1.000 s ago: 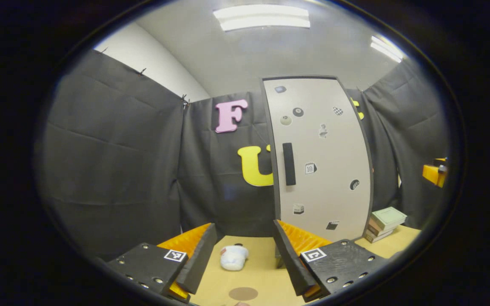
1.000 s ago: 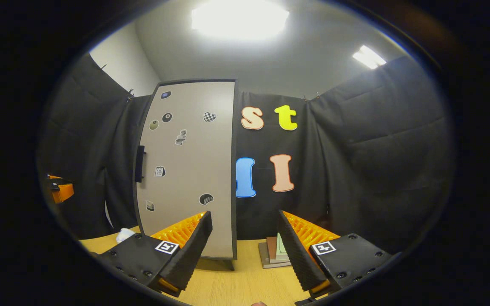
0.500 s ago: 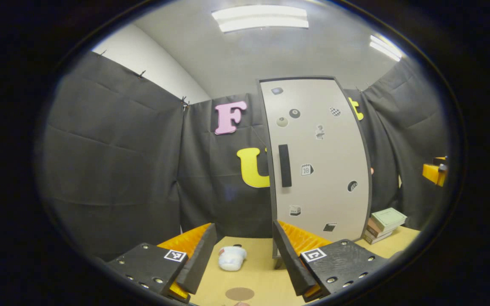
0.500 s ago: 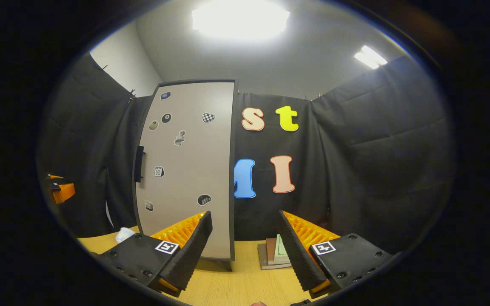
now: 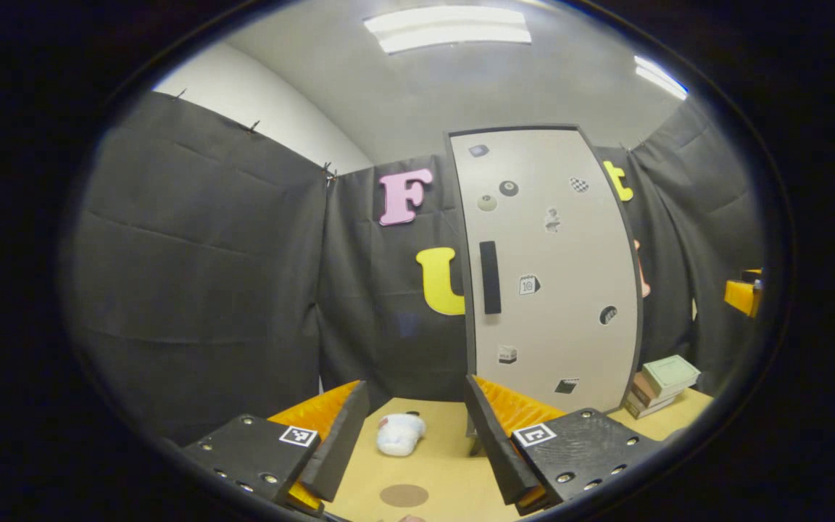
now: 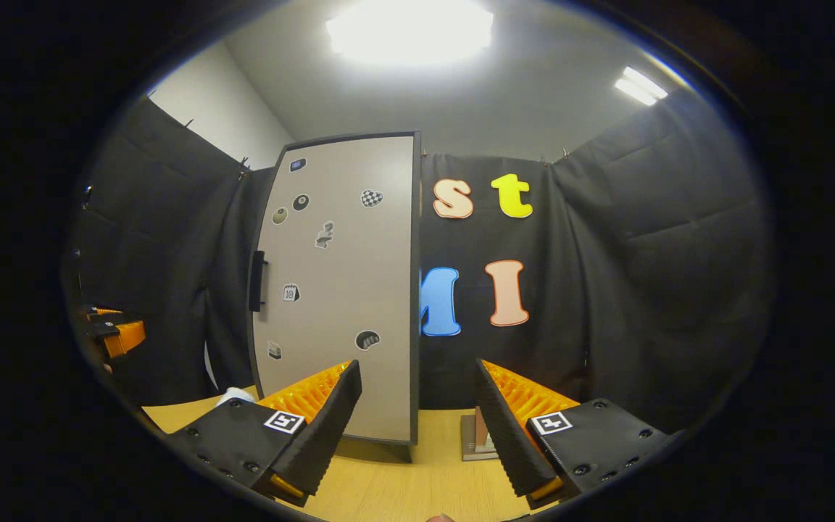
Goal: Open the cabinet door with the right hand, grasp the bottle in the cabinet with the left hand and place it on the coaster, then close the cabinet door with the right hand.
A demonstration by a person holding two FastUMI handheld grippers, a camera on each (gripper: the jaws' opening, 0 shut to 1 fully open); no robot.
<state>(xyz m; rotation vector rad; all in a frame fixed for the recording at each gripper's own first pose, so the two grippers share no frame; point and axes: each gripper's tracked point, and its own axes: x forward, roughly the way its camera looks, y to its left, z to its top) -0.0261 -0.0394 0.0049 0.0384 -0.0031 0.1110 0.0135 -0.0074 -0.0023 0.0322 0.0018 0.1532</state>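
Note:
A tall pale cabinet [image 5: 551, 268] with a dark-edged door stands shut at the back of the wooden table; stickers dot the door, and a black vertical handle [image 5: 490, 278] sits near its left edge. In the right gripper view the cabinet [image 6: 341, 290] is left of centre, with its handle [image 6: 257, 280] at the far left side. A round brown coaster [image 5: 404, 495] lies on the table close in front of my left gripper [image 5: 412, 435], which is open and empty. My right gripper [image 6: 417, 424] is open and empty too, a good way in front of the cabinet. The bottle is hidden.
A crumpled white cloth [image 5: 399, 433] lies on the table just beyond the coaster, and its edge [image 6: 235, 396] peeks out behind my right gripper's left finger. A stack of books [image 5: 662, 384] rests right of the cabinet. The other gripper [image 6: 117, 335] shows at the far left.
Both views have shifted slightly: the cabinet sits a little further right in the right gripper view and looks a bit larger. Door still shut, both grippers still open.

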